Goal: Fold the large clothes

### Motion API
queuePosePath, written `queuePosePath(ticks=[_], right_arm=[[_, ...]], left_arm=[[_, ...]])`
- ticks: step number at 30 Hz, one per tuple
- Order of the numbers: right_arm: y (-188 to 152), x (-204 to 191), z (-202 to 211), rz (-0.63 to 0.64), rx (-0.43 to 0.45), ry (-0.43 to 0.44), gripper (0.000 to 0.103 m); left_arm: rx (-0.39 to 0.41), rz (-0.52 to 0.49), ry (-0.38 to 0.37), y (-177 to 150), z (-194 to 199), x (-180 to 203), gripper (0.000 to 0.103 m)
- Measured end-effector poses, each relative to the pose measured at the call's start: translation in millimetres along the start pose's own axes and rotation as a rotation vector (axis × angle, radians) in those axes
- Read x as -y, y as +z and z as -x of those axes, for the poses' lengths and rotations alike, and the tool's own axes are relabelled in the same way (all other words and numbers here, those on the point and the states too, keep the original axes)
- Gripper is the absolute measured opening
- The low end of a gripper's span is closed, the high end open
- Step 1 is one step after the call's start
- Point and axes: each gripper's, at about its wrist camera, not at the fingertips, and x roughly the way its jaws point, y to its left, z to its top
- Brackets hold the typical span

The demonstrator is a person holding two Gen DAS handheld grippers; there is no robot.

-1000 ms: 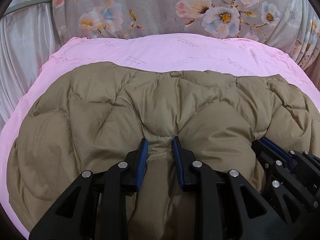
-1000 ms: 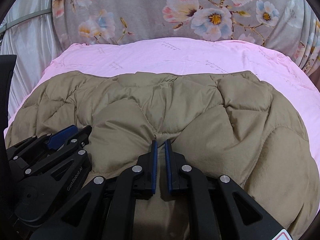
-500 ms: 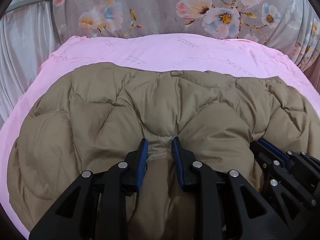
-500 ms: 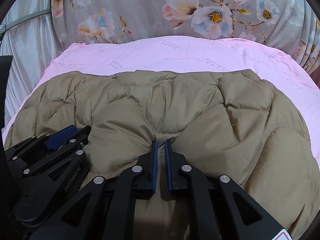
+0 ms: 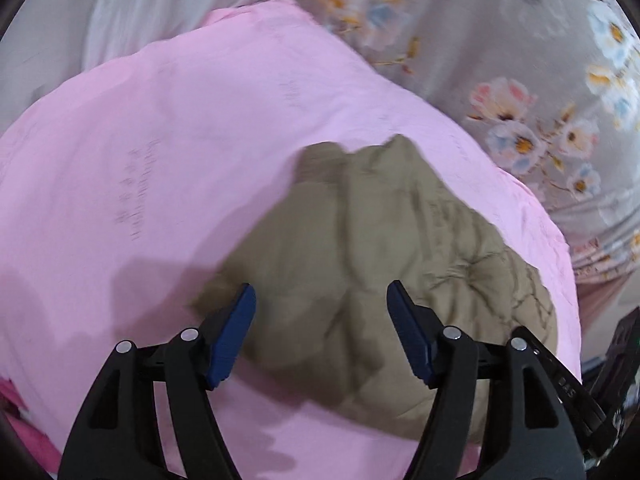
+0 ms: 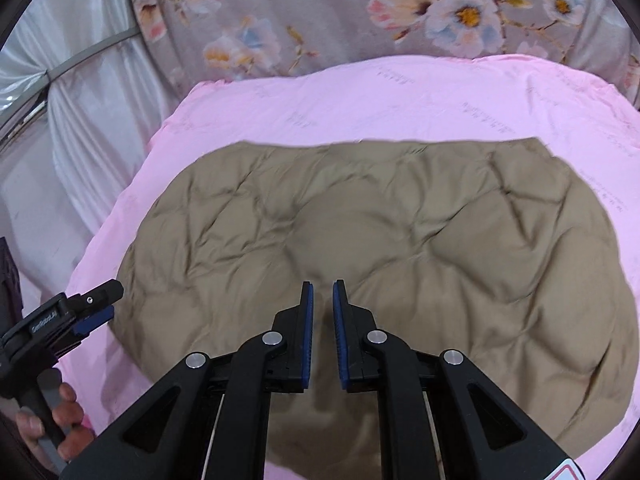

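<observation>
Puffy tan jacket (image 6: pixel 380 240) fills mid-frame on the pink sheet (image 6: pixel 400 100); left gripper (image 5: pixel 320 332) jaws opening wide, empty; right gripper (image 6: pixel 323 320) jaws narrow, opening, nothing pinched.

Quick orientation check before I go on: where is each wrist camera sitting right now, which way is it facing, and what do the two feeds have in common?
Left wrist view: on the left tongs, angled down at the left end of the tan quilted jacket on the pink sheet; its jaws are opening, empty.
Right wrist view: on the right tongs, facing down over the jacket's middle; jaws nearly shut, nothing visibly clamped. The left tongs and the hand holding them show at lower left.
Shared: jacket, pink sheet, floral fabric behind.
</observation>
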Motion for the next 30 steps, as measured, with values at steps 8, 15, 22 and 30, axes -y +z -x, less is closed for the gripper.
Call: queuePosePath(ticks=[8, 15, 22, 30], right_arm=[[-10, 10, -26, -0.068, -0.093, 0.041, 0.011], [-14, 22, -37, -0.097, -0.115, 0.083, 0.009], [-14, 27, -39, -0.112, -0.126, 0.104, 0.007], [-20, 23, 22, -0.058, -0.149, 0.054, 0.007]], left_arm=[[-0.056, 0.087, -0.018, -6, -23, -21, 0.075], [-0.084, 0.076, -0.037, -3, -57, -5, 0.087], [-0.075, 0.056, -0.084, 8, -46, 13, 0.034], [0.054, -0.123, -0.128, 33, 18, 62, 0.014]])
